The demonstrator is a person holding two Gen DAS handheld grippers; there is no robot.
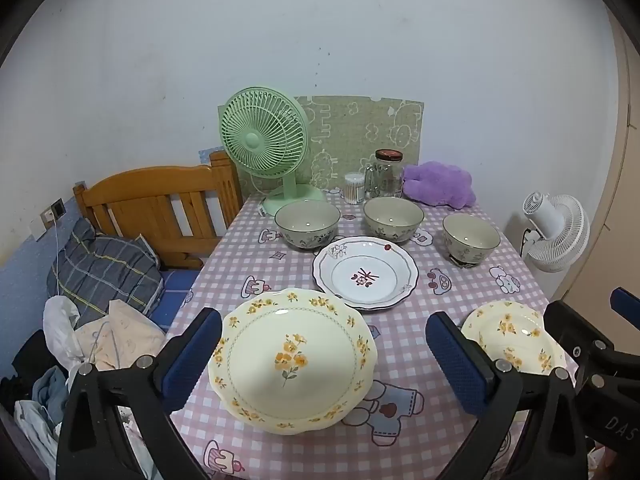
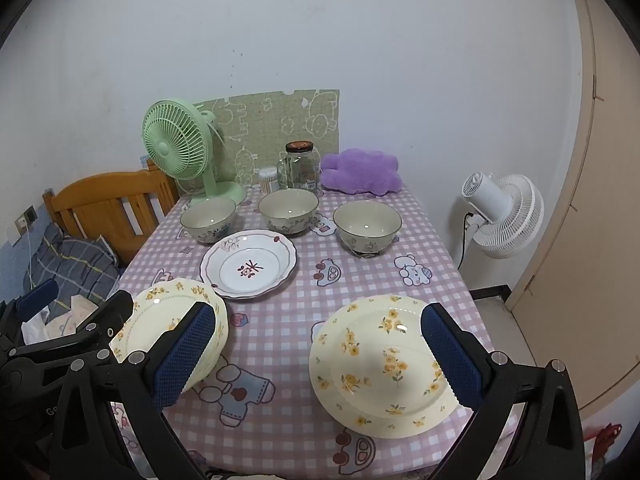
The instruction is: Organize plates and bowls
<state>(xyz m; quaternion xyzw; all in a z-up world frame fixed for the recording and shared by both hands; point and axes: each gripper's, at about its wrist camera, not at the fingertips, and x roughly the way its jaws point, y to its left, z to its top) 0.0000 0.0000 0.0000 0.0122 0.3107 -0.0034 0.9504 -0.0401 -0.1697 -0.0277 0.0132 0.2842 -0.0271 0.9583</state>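
Both jaws are being held wide apart, gripping nothing. The left gripper (image 1: 324,354) is being hovered over a yellow plate (image 1: 292,360), the right gripper (image 2: 318,354) over another (image 2: 380,364). A white plate (image 1: 366,272) and three bowls (image 1: 394,218) are being left farther back on the table (image 1: 400,344).

A home bedroom: wooden bed frame (image 1: 160,204), rumpled bedding (image 1: 104,268), checked tablecloth (image 1: 280,276), green desk fan (image 1: 264,140)
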